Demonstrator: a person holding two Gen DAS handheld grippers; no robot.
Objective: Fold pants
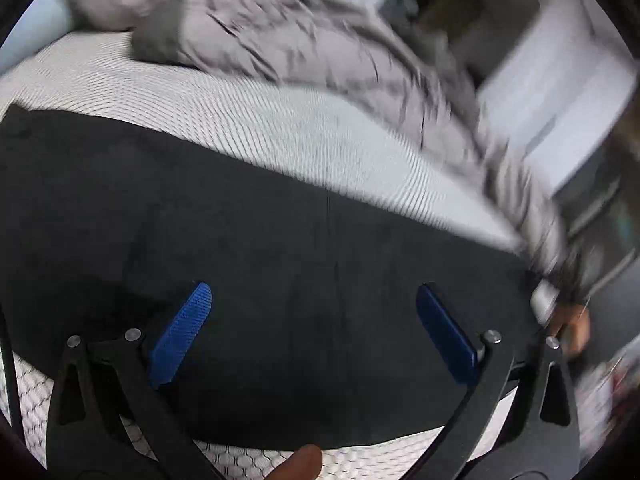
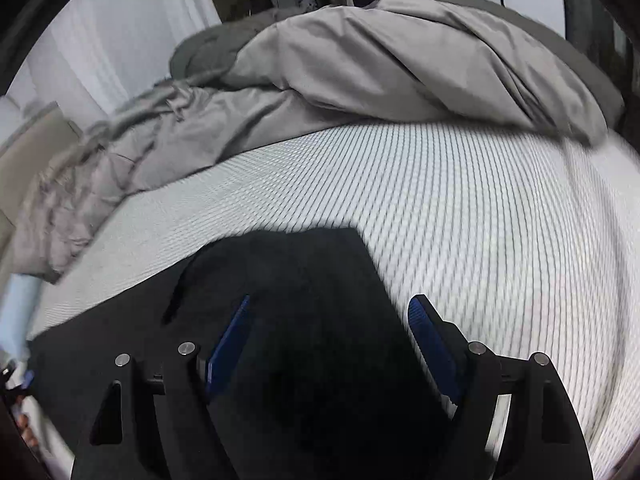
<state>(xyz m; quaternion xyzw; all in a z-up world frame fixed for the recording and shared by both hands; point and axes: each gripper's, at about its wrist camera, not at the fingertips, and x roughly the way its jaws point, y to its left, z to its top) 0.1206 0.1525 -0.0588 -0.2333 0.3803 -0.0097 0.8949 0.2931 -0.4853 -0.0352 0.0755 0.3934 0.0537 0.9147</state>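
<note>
Black pants (image 1: 256, 264) lie flat across a white patterned mattress (image 1: 280, 128). My left gripper (image 1: 314, 300) is open, its blue-padded fingers (image 1: 182, 332) spread wide just above the middle of the pants, holding nothing. In the right wrist view the pants (image 2: 280, 280) end in a squared corner on the mattress (image 2: 480, 220). My right gripper (image 2: 332, 320) is open over that end, its fingers (image 2: 434, 348) straddling the pants' edge, holding nothing.
A crumpled grey duvet (image 2: 380, 64) is piled along the far side of the bed; it also shows in the left wrist view (image 1: 304, 40). A hand (image 1: 572, 328) shows at the right edge. White walls and dark furniture stand beyond the bed.
</note>
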